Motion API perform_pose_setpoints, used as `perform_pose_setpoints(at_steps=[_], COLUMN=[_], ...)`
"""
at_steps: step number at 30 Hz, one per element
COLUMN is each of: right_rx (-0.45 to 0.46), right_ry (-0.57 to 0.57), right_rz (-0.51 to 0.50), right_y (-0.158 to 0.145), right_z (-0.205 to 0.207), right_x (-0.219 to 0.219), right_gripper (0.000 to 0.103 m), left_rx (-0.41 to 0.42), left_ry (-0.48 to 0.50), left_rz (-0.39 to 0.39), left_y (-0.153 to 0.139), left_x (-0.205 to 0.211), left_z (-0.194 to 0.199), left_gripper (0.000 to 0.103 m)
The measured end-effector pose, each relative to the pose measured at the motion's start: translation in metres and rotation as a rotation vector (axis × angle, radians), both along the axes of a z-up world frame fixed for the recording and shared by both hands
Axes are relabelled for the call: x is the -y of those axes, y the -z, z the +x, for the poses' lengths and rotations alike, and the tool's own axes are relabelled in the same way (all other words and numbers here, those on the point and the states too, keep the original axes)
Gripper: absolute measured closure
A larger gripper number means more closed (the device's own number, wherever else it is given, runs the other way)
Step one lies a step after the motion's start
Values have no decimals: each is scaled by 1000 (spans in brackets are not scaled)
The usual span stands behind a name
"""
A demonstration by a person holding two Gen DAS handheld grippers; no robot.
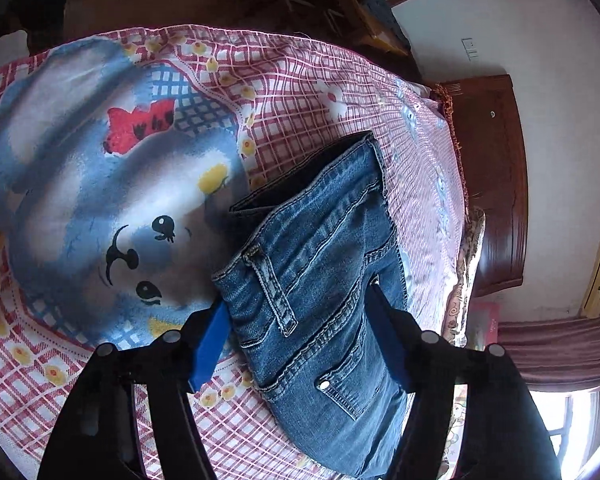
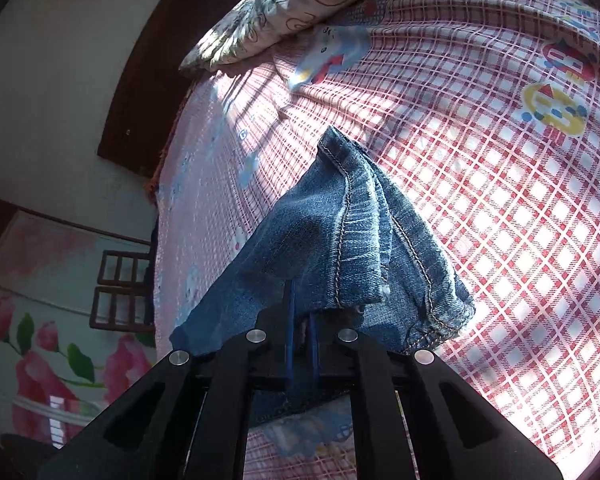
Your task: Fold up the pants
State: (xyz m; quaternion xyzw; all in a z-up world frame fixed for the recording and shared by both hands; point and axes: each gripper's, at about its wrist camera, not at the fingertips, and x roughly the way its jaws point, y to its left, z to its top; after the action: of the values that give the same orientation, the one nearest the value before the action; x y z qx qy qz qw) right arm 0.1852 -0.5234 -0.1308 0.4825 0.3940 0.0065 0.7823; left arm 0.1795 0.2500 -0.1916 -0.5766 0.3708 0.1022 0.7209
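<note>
The folded blue denim pants (image 1: 320,280) lie on the bed's checked red-and-white blanket (image 1: 300,92), running from the centre toward the lower right of the left wrist view, close to the blanket's right edge. Left of them the blanket lies open across a large printed blue cartoon animal (image 1: 100,200). The left gripper (image 1: 300,320) straddles the waistband end, its blue pads (image 1: 210,344) on either side of the thick stitched denim; whether they press the cloth cannot be told. In the right wrist view the right gripper (image 2: 300,320) is clamped on a bunched, seamed fold of the pants (image 2: 340,240), which rises in a peak above the blanket (image 2: 480,200). A swirl-patterned pillow (image 2: 292,4) lies at the upper left, with bare blanket to the right.
</note>
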Motion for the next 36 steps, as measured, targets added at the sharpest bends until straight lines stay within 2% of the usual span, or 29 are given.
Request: perform_pose_setpoints(at_steps=[1,4,5,8,11,16,19,21,22,24,25,27,30,33,36], right_rx=[-1,-2,-5,-5,-9,18,57,106,132,153,145,76,-13,-41,-51], right_ry=[-5,-8,-9,-18,-16,7,19,21,26,27,24,27,33,42,47], right_rz=[1,0,-3,-16,-19,1,21,12,12,7,-7,-30,-40,-20,13], right_y=[0,-1,-1,-5,-8,-17,-28,-43,-49,-56,-54,-38,-3,18,26], right_z=[0,0,0,0,-1,-2,3,5,3,-3,-8,-19,-36,-45,-47], right_x=[0,-1,-2,-2,-1,8,14,16,17,20,21,25,27,25,25], right_gripper=[98,98,98,98,98,98,98,98,98,98,98,98,98,98,98], left_rx=[-2,-55,-70,-88,-120,-136,-84,-20,-19,-4,-29,-43,-88,-108,-97], left_ry=[-11,-19,-22,-1,26,57,75,77,83,105,118,137,117,96,94], left_rz=[-9,34,45,104,170,198,248,259,279,292,314,317,311,284,294], left_y=[2,2,2,-5,-17,-43,-63,-73,-75,-72,-68,-57,-34,-13,-12], left_x=[0,0,1,2,3,0,-3,-8,-10,-13,-14,-16,-25,-29,-31], left_z=[0,-4,-5,-2,4,15,28,36,41,47,48,47,39,31,33], left_gripper=[49,79,86,92,94,94,95,95,95,95,95,95,95,95,95])
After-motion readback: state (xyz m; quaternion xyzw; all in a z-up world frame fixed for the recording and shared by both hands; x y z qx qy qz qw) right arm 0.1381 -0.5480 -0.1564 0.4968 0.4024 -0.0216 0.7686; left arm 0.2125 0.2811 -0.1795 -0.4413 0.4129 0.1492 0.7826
